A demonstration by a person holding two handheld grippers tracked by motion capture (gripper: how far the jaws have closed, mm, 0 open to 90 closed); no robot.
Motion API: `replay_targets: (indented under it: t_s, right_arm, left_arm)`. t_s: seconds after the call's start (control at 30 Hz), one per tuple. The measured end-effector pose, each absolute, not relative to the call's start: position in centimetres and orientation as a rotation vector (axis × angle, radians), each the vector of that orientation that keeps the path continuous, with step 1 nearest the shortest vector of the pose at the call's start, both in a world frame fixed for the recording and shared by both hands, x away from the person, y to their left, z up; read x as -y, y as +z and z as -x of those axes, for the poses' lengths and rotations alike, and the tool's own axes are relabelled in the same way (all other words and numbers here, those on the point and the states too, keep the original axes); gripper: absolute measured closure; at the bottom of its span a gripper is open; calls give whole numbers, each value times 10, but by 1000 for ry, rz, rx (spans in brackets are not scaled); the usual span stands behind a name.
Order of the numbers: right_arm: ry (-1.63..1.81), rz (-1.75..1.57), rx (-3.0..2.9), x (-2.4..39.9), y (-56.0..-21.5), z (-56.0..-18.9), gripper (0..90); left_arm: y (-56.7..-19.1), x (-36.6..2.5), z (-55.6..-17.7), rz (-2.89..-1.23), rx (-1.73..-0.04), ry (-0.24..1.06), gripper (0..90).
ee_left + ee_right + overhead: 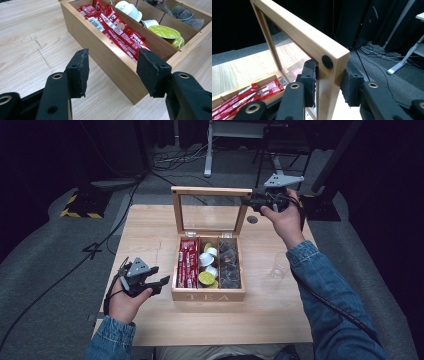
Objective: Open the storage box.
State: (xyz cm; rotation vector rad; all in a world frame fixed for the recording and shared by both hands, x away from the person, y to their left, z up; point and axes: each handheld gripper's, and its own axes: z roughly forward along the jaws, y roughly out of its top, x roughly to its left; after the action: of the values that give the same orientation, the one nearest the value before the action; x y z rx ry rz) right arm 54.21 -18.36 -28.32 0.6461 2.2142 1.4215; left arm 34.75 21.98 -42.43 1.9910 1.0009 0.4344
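Clamping the tea box's glass-paned wooden lid point(312, 42) upright at its corner, your right gripper point(328, 85) grips it; your left gripper point(112, 72) hangs released beside the box

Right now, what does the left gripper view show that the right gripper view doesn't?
Left gripper view's own: white capsules and green capsules, dark tea bags, the tea box's outer wall, and the open left gripper beside it. Right gripper view's own: the raised glass lid with the right gripper shut on its wooden frame, a black round pad on the corner, and floor cables. Shared: the red sachets and the wooden table.
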Motion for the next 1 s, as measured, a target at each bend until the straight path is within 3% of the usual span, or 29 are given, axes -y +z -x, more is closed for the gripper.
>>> replay_targets:
  t_s: [0.3,0.5,0.7,1.0]
  right_arm:
    - [1397,-707,-2190,177,-284,-563,624]
    - [1401,-746,-2149,168,-293,-579,476]
    - [1387,-763,-2147,162,-299,-586,383]
    - [1338,-789,-2186,160,-322,-593,380]
  left_arm:
    - [-427,-222,-349,-1992,-1020,417,427]
    - [-427,-223,-350,-1993,-1022,416,422]
    - [-428,-224,-350,-1992,-1027,412,420]
    - [-429,-224,-351,-1987,-1035,404,420]
